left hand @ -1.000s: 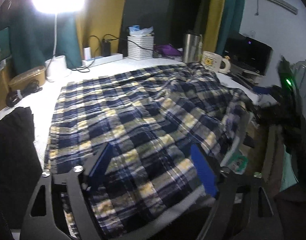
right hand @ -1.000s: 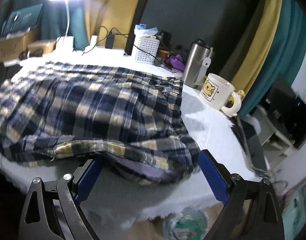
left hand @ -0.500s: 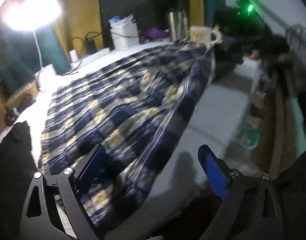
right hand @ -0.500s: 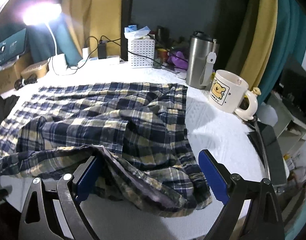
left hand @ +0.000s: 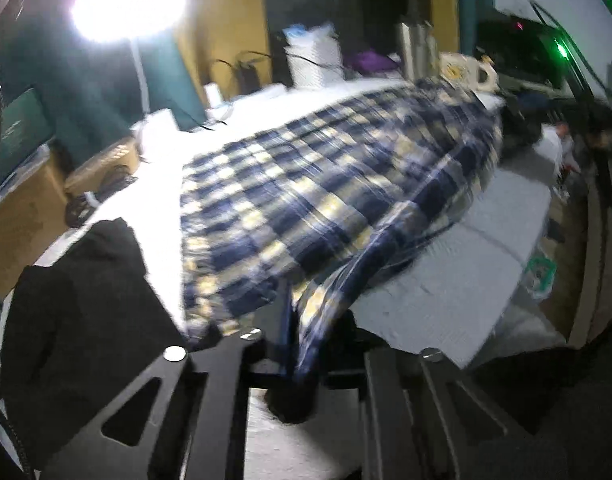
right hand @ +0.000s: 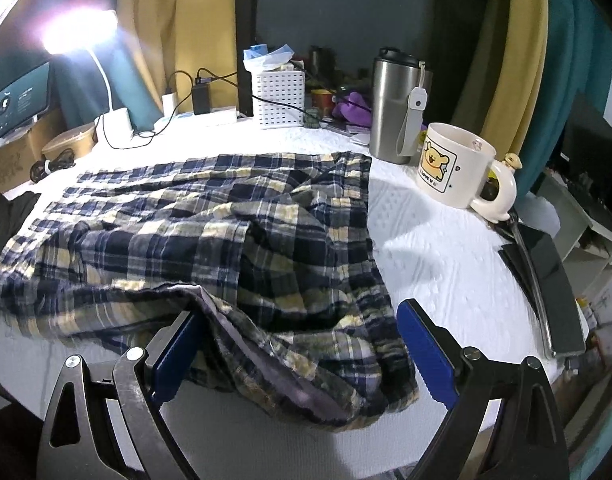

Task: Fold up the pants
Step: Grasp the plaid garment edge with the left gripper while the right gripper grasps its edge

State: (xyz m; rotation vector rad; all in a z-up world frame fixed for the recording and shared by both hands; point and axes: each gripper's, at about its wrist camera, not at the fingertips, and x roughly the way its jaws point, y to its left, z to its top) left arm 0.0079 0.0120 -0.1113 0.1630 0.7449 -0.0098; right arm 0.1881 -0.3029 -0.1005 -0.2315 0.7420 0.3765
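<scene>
Blue, yellow and white plaid pants [right hand: 209,224] lie spread and rumpled on a white table [right hand: 438,264]. In the left wrist view the pants [left hand: 326,184] stretch away from me, blurred by motion. My left gripper [left hand: 301,344] is shut on the near edge of the pants, and the cloth rises from between its fingers. My right gripper [right hand: 301,352] is open, its blue pads either side of the bunched waist end of the pants at the table's front, with cloth lying between them.
A bear mug [right hand: 454,172], steel tumbler [right hand: 398,104], white basket [right hand: 277,96], chargers and a lit lamp [right hand: 77,36] stand along the back. A dark flat object [right hand: 546,280] lies at the right edge. A black garment [left hand: 77,320] lies left.
My left gripper has closed on the near edge of the pants, having been open half a second ago, and is moving. My right gripper has advanced slightly over the waist end and stays open.
</scene>
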